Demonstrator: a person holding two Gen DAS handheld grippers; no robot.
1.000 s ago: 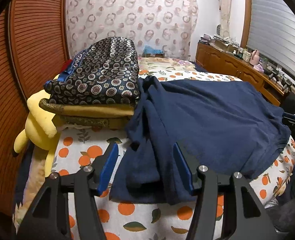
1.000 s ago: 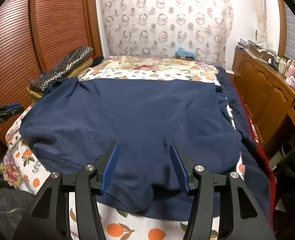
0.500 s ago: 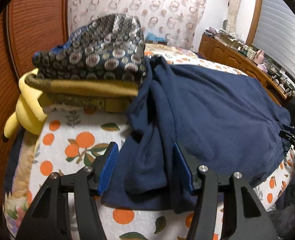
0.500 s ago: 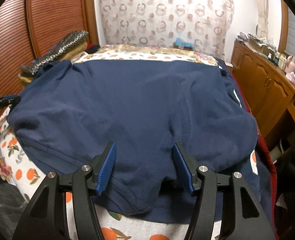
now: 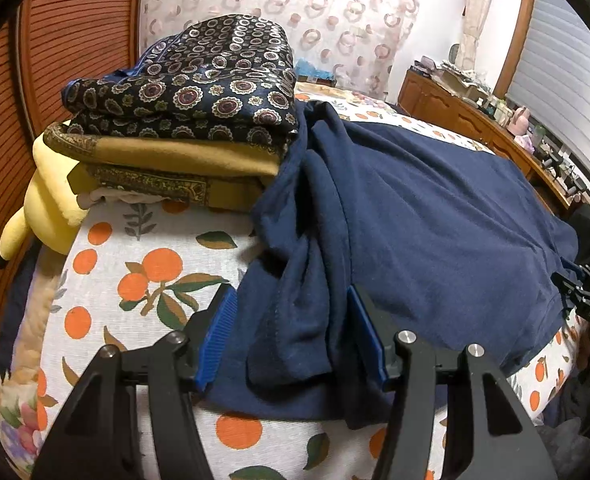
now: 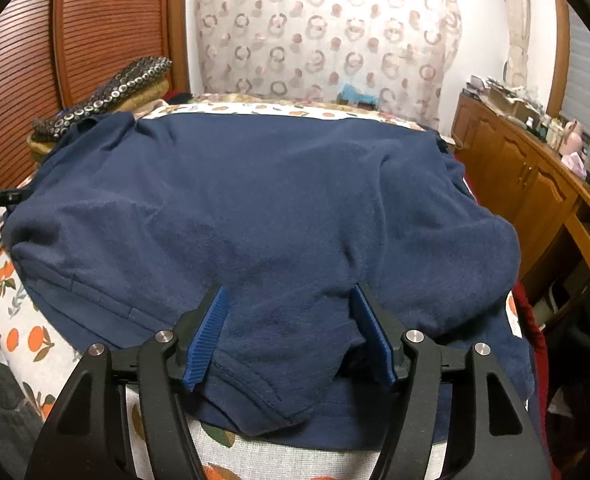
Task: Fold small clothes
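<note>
You have 1 navy garment [image 6: 279, 208] spread flat across the near part of the orange-print bedspread [image 5: 135, 280], laid out so its edges can be lifted for a fold. Your left gripper [image 5: 291, 332] straddles the bunched left sleeve, fingers spread, pads not visibly pressing. Your right gripper [image 6: 291, 328] straddles the near hem, jaws opening, cloth between them. At far left sits 1 stack of folded fabrics [image 5: 183, 120], parked clear of the working area, with 1 yellow plush toy [image 5: 47, 200] beside it.

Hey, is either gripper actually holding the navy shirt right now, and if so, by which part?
Nothing is held. The left gripper straddles the bunched sleeve of the navy shirt, jaws apart; the right gripper's jaws are opening around the other sleeve.
</note>
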